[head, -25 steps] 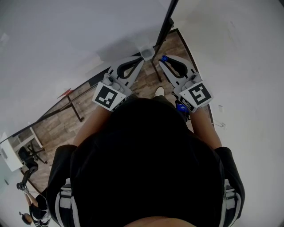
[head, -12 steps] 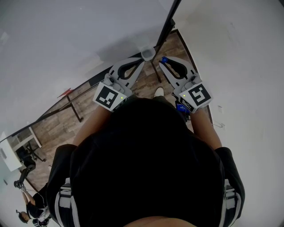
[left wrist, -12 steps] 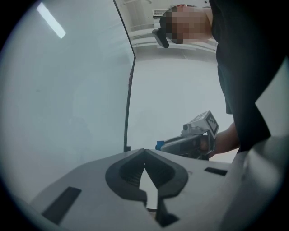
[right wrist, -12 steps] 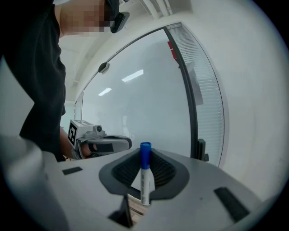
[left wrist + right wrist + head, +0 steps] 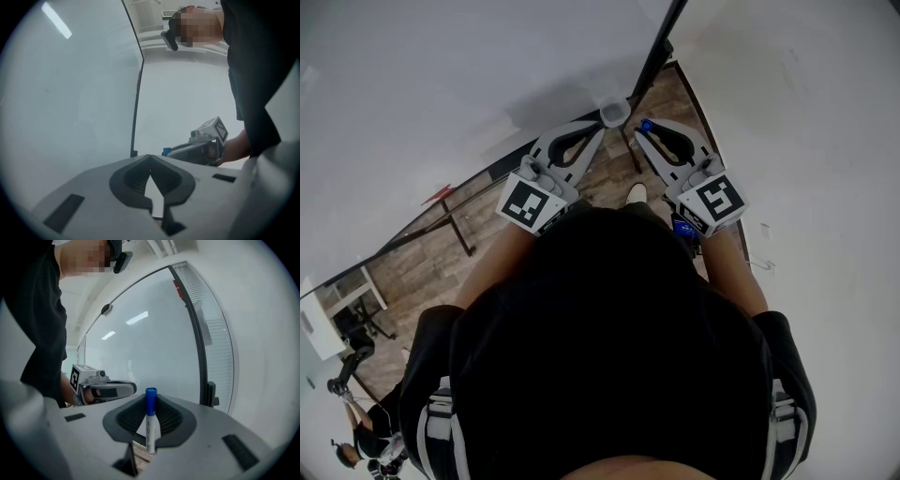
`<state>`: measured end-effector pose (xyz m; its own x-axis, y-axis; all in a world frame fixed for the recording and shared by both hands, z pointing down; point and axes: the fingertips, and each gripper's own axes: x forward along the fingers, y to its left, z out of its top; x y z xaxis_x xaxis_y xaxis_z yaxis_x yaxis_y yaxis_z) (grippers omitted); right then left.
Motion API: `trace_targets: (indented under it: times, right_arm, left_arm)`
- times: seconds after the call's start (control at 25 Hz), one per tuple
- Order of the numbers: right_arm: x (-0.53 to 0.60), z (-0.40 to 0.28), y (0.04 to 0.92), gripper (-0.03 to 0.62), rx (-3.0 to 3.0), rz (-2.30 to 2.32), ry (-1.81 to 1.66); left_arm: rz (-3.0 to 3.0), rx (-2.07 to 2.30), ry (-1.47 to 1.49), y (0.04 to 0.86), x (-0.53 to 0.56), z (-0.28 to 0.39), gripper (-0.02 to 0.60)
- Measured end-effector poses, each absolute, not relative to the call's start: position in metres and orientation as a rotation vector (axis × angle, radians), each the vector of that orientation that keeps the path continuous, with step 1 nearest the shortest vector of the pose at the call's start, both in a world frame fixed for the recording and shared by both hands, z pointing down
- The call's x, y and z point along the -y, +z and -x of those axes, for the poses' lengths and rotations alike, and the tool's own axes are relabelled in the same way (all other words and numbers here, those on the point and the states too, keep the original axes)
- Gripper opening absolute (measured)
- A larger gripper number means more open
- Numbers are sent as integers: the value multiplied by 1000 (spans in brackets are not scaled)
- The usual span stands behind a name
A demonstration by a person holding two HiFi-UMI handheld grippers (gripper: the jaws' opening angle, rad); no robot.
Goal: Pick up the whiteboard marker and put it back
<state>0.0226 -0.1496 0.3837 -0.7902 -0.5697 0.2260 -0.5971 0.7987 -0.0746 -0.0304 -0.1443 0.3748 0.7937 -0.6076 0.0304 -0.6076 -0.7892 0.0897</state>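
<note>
Before whiteboard [image 5: 441, 84], right gripper [image 5: 645, 128] still gripping marker [image 5: 150, 420], left gripper [image 5: 599, 128] unmoved

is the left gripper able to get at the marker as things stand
Probably not yet. Nothing stands between the left gripper and the marker, but the marker is clamped upright in the right gripper, and the left gripper's jaws are shut, so they would have to open first.
</note>
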Motion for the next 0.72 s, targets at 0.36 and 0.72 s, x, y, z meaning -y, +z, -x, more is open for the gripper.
trace_targets:
  times: [0.36,0.72]
  right_arm:
    - [158,-21,379,60,2801,-951,213]
    - [175,-12,370,60,2819,-979,192]
  left_arm:
    - [-2883,1007,8,376,150,35,3]
    - [-2882,1018,-8,377,162,37,3]
